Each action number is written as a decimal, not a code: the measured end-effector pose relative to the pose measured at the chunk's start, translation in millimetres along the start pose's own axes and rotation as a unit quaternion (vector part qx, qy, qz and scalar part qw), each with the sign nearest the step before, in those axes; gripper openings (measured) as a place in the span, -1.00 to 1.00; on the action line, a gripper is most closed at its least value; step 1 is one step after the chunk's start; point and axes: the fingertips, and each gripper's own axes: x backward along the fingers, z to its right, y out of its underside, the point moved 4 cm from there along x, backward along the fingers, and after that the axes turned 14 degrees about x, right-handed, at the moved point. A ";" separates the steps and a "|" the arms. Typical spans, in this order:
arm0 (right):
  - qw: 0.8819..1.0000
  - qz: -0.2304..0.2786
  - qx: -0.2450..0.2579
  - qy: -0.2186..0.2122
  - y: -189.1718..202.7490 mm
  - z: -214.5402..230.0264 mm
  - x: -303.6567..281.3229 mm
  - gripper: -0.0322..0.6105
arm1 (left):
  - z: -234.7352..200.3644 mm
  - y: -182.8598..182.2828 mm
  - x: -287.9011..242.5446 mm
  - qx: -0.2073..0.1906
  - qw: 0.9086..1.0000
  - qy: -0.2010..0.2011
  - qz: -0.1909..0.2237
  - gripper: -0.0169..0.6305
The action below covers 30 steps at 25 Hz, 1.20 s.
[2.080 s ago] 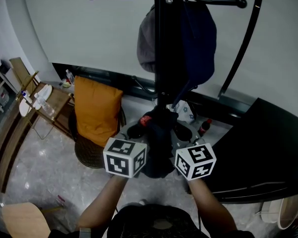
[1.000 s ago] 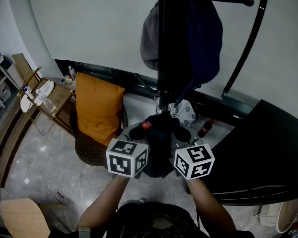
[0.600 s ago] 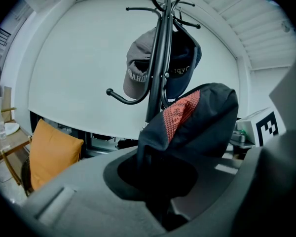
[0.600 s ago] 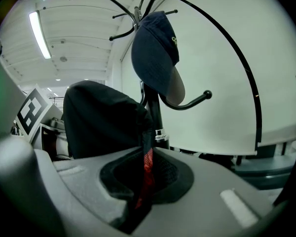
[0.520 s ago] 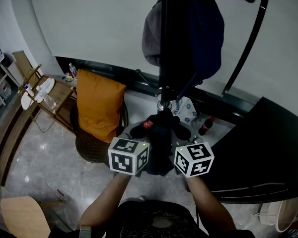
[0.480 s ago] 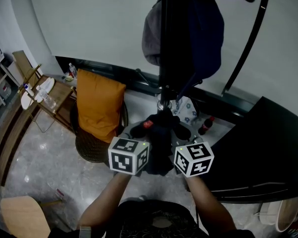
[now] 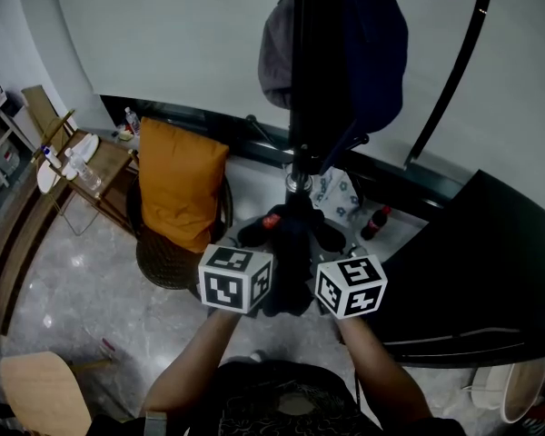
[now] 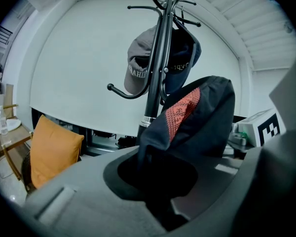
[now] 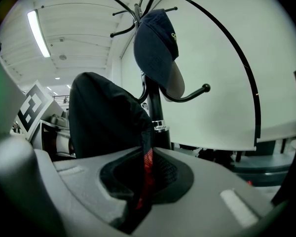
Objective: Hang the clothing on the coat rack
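A black garment with a red patch (image 7: 289, 254) hangs bunched between my two grippers, just in front of the black coat rack pole (image 7: 307, 80). My left gripper (image 8: 158, 201) is shut on one edge of the garment (image 8: 197, 117). My right gripper (image 9: 138, 201) is shut on the other edge, where red trim (image 9: 147, 164) runs into its jaws. In the head view the left gripper (image 7: 254, 289) and the right gripper (image 7: 331, 284) sit close together, low before the pole. A grey cap (image 8: 138, 65) and a navy cap (image 9: 158, 46) hang on the rack's hooks.
An orange cushion (image 7: 177, 193) sits on a round wicker chair at the left. A wooden side table (image 7: 82, 175) with bottles stands further left. A black table (image 7: 481, 271) fills the right. A curved black rod (image 7: 454, 71) rises right of the rack. Small bottles (image 7: 372, 223) lie by the base.
Both grippers and the garment have risen slightly and moved nearer the rack pole. The grips have not changed.
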 end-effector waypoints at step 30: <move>0.999 -0.013 0.009 -0.046 13.2 -10.0 0.9 -0.79 | 5.9 17.7 6.2 0.002 0.999 -0.035 0.003 -0.84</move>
